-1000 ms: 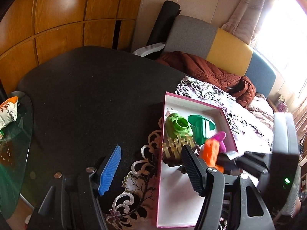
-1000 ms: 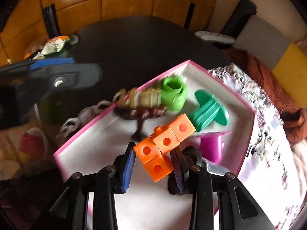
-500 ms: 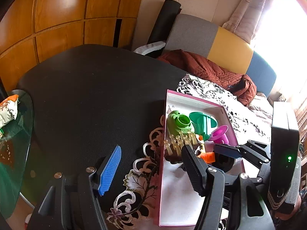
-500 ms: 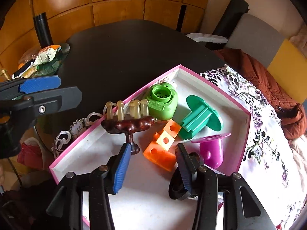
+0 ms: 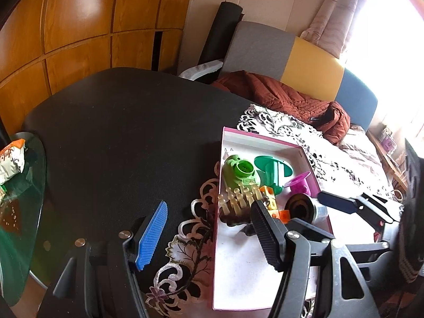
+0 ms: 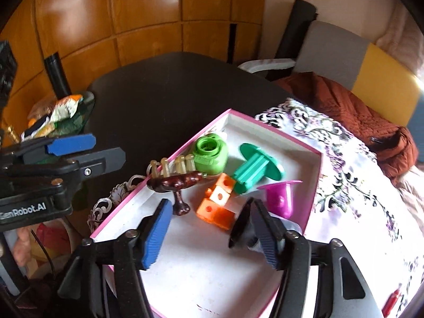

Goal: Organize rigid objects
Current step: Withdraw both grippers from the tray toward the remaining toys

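Note:
A white box with a pink rim (image 6: 275, 131) holds a light green toy (image 6: 210, 156), a teal flanged piece (image 6: 254, 171), a magenta cone (image 6: 281, 198), an orange block cluster (image 6: 216, 206), a dark wooden stand with beige pegs (image 6: 175, 182) and a black-and-silver cylinder (image 6: 239, 229). My right gripper (image 6: 210, 234) hovers over the box just short of the orange blocks; its jaws are opening and nothing is between them. My left gripper (image 5: 209, 234) stands open over the box's left rim (image 5: 217, 225), empty.
The box lies on a floral lace cloth (image 5: 185, 251) on a black table (image 5: 127, 132). A glass side table with snack packets (image 6: 58, 114) is at the left. A sofa with a rust-brown quilt (image 5: 281, 98) stands behind.
The right gripper let go of the orange blocks, which now lie on the box floor, and it opened, rose and drew back. The left gripper stayed put.

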Demonstrator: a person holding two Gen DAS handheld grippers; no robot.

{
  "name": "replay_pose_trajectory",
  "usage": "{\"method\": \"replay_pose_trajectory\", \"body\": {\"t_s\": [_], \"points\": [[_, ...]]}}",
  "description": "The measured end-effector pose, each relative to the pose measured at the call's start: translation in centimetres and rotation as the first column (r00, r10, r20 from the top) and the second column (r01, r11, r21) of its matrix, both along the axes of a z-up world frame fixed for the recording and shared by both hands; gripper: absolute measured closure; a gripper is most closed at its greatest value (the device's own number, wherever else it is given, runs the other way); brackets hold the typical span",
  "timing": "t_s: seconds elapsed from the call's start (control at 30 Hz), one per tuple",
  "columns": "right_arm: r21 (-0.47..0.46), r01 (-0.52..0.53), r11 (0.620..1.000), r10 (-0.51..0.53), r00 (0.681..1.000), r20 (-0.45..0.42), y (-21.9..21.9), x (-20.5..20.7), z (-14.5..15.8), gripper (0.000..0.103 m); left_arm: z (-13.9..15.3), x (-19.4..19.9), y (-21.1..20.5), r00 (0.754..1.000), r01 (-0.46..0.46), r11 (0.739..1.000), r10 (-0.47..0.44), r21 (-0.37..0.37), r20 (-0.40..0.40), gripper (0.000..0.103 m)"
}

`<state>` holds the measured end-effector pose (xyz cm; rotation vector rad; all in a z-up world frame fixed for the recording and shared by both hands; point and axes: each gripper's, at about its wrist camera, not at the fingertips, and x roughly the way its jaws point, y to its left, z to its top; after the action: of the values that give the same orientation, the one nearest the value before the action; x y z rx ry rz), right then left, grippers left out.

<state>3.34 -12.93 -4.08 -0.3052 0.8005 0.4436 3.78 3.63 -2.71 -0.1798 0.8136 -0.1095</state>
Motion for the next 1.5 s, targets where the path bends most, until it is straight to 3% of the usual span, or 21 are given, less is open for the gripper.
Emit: {"method": "replay_pose_trajectory", "body": {"t_s": [0.33,0.57,0.8,1.2,1.37,1.5], "points": [[0.079,0.162,0.984,-0.165,0.986,0.026,-4.9,-1.5,1.5,0.018,0.7,-0.5,-1.2,0.999,0.037,0.999,-0.038,0.019,0.020,0.037],[0.118,0.283,0.952,-0.289,0.957,0.030,-10.1,-2.3,2.3,0.017,1.0,-0.8,-2.1,0.998,0.066,0.997,-0.067,0.032,0.023,0.037],[0.100,0.419,0.903,-0.425,0.904,0.049,-16.5,-3.5,2.8,0.015,1.5,-1.0,-3.7,0.993,0.110,0.993,-0.111,0.047,0.034,0.037],[0.091,0.647,0.757,-0.654,0.752,0.081,-27.9,-7.0,3.8,0.012,1.9,-1.5,-7.5,0.973,0.221,0.972,-0.225,0.073,0.045,0.037],[0.114,0.743,0.660,-0.751,0.656,0.076,-32.5,-8.4,3.8,0.012,2.3,-1.9,-9.5,0.957,0.278,0.956,-0.283,0.089,0.054,0.037],[0.162,0.820,0.549,-0.835,0.547,0.062,-36.2,-9.9,3.3,0.012,2.5,-2.0,-11.3,0.943,0.321,0.942,-0.328,0.098,0.057,0.037]]}}
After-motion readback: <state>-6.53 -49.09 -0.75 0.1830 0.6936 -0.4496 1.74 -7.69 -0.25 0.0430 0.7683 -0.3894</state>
